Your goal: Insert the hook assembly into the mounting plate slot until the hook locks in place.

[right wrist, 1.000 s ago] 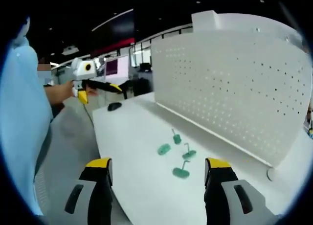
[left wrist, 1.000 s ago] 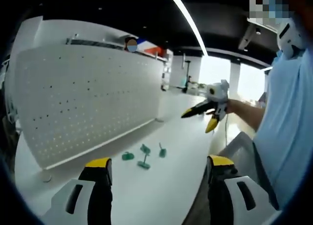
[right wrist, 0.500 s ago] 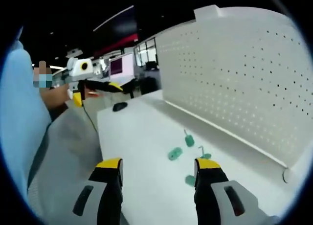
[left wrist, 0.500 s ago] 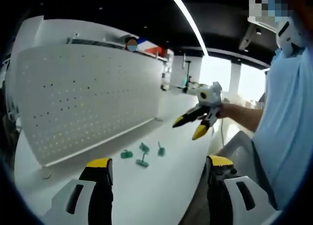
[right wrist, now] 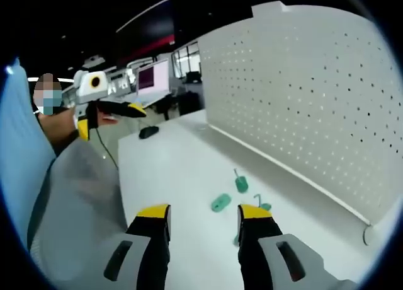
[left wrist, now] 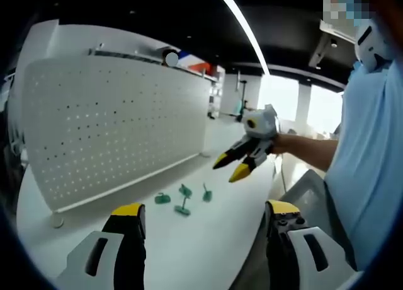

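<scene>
Both grippers aloft over table (left wrist: 208, 239); right gripper (left wrist: 234, 166), left gripper (right wrist: 119, 116) fingers parted, holding nothing.

A white surface (left wrist: 208, 252) holds four small green hooks (left wrist: 182, 200) lying close together, ahead of the fingers (right wrist: 156, 215). A white pegboard (left wrist: 113, 126) stands on it. A black mouse (right wrist: 148, 132) lies farther off.

Four green hooks (left wrist: 182, 200), one white pegboard (left wrist: 113, 129), one table (left wrist: 189, 252)
</scene>
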